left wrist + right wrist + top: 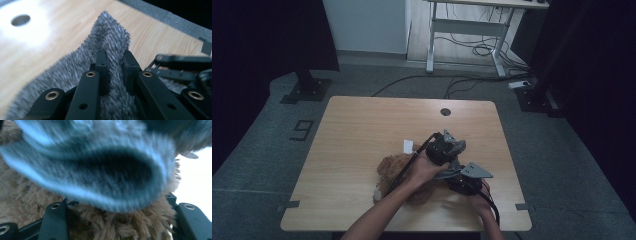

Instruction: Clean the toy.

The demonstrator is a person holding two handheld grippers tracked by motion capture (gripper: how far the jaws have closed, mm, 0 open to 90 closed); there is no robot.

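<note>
A shaggy brown plush toy lies on the pale wood-grain table, on the person's side of the round cable hole. The left gripper pinches a fold of short, bristly grey fleece between its narrow black jaws. The right gripper stands wide, its jaws either side of brown fur beneath a blurred grey fleece opening.
</note>
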